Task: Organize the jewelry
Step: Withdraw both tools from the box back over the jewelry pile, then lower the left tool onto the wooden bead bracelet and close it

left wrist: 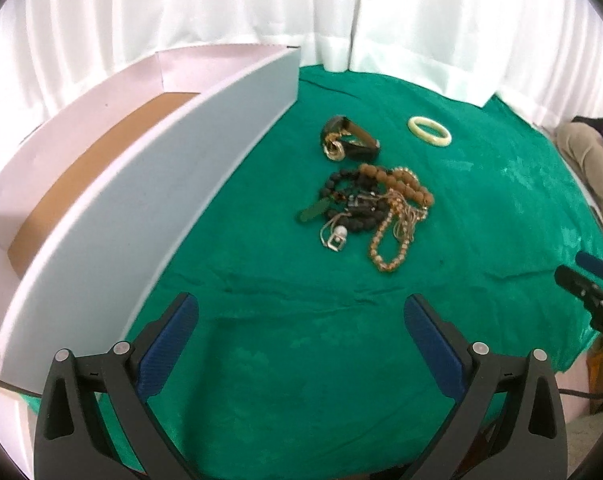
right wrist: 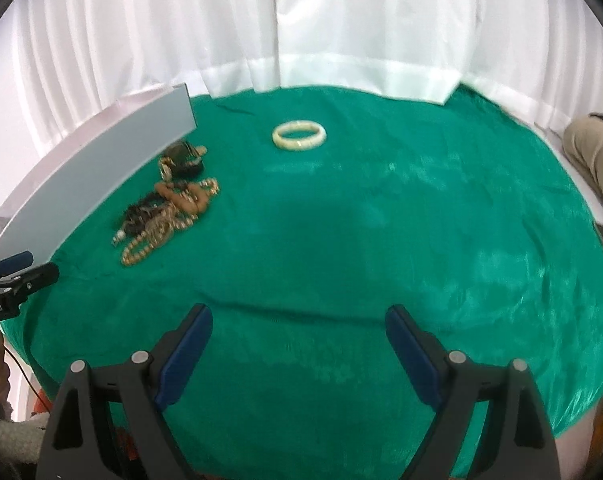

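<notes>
White curtains behind, green cloth (left wrist: 301,360) over the table; white box (left wrist: 149,184) with brown floor stands open at the left; nothing visible inside it from these views. Jewelry still all on the cloth: tangled pile of beads and chains (left wrist: 375,216) mid-table, just right of the box wall; dark bracelet piece (left wrist: 349,142) just beyond it, touching or nearly so, cannot tell; cream bangle (right wrist: 299,135) alone at the far side, well apart from the pile. Left gripper (left wrist: 301,316) hovers at the near edge, tongs spread wide, nothing held; right gripper (right wrist: 299,326) likewise spread and empty, facing the bangle. Judged step: start of the task, approach before a first pick. Next move likely needs reaching forward and closing on one item; bangle looks easiest for the right side, rigid and isolated; the tangled pile risks dragging several strands along.
</notes>
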The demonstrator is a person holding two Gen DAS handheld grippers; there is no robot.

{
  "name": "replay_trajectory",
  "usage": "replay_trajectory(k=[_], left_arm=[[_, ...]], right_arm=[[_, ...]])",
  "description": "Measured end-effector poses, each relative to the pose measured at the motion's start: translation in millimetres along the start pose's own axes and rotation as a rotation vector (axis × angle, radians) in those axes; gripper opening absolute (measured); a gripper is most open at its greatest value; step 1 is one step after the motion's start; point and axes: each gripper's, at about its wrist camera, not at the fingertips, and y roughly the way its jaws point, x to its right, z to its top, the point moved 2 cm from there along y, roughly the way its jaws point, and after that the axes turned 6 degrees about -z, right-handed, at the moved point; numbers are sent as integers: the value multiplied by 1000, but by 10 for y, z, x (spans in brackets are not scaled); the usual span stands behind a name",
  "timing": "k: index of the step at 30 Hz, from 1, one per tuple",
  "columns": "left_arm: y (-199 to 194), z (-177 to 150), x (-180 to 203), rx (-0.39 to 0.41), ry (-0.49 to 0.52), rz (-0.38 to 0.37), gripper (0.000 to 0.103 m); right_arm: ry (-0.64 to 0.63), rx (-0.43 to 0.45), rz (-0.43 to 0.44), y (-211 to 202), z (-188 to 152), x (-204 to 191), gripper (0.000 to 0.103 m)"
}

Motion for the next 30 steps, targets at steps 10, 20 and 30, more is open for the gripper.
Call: replay_trajectory(k=[10,20,30], left_arm=[[43,73,83,-16,21,3,102],[-21,93,-231,-9,-64,23,102],[124,160,-227,-33,-71,-87,102]], right_arm=[[-10,41,-17,-64,27,106,90],[47,52,-3,-105,-53,244,90],[43,28,26,-72,-66,200,90]])
